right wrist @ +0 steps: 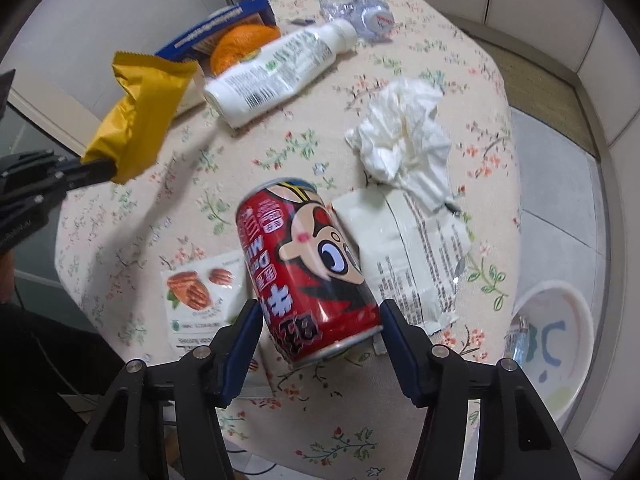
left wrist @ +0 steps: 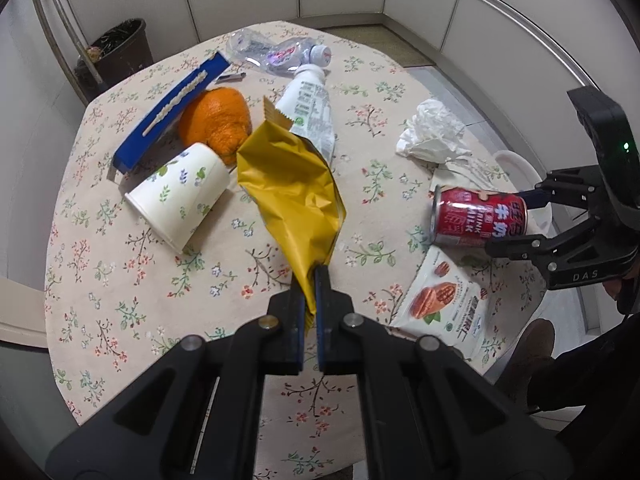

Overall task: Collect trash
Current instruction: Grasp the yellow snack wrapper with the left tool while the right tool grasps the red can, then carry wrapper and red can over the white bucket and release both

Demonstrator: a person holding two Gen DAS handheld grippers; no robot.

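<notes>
Left gripper [left wrist: 310, 280], nearest the left wrist camera: jaws pinched shut on the bottom seam of a yellow snack wrapper [left wrist: 290, 184], which hangs clear above the table [left wrist: 120, 280]; thin foil film, very light, limp and crinkly, likely slick, so the crimped seam is the sound place to hold it; Right gripper [right wrist: 318, 320], nearest the right wrist camera: jaws at medium width, straddling the lower end of a red milk can [right wrist: 308, 264]; the blue pads stand just beside the can wall on either side, and whether they press on it cannot be told, a slight gap seeming to show at each; the can is tilted, its far end toward the table; thin metal, stiff enough across the body but dentable, smooth and apt to slip, weight unknown since its contents are hidden; best taken across the round body near the middle; Other items lying on the table: white plastic bottle [right wrist: 280, 72], on its side; crumpled tissue [right wrist: 404, 136], soft, near weightless; flat white packet [right wrist: 404, 264] just beside the can; pecan snack pouch [right wrist: 200, 296]; paper cup [left wrist: 180, 196], tipped over, crushable; clear crushed bottle [left wrist: 276, 52]; blue box [left wrist: 172, 108]; orange [left wrist: 218, 122]; White bowl [right wrist: 556, 344] past the table edge, holding something crumpled
</notes>
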